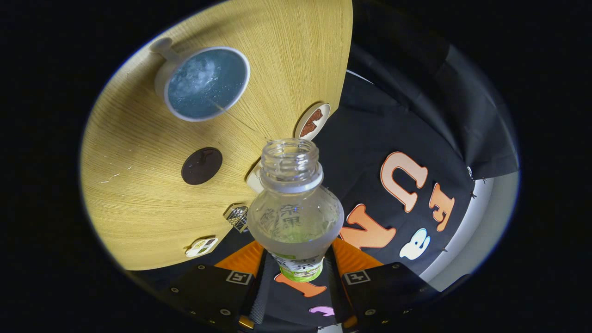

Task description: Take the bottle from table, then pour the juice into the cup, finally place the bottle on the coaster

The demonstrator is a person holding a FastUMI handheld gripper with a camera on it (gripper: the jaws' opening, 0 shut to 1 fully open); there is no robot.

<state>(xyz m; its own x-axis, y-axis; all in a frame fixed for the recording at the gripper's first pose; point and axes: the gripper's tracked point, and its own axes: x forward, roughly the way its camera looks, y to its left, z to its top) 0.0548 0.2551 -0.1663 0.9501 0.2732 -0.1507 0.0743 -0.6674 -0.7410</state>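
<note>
Tool (pixel 299 273) closed on bottle (pixel 296 208), both fingers pressing its lower body; neck points fwd along fingers, mid-frame. Cup (pixel 206 83) upper left, holding liquid. Coaster (pixel 201 165) left of neck on worktop (pixel 138 185), nearer than cup: prob next stop.

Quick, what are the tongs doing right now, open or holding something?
Tongs: shut on the bottle, gripping its lower body from both sides.

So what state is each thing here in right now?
Bottle: uncapped, gripped between the fingers, little liquid inside.
Cup: upright on the table, holding bubbly liquid.
Coaster: dark, flat on the table, bare.
Claw: shut on the bottle.
</note>
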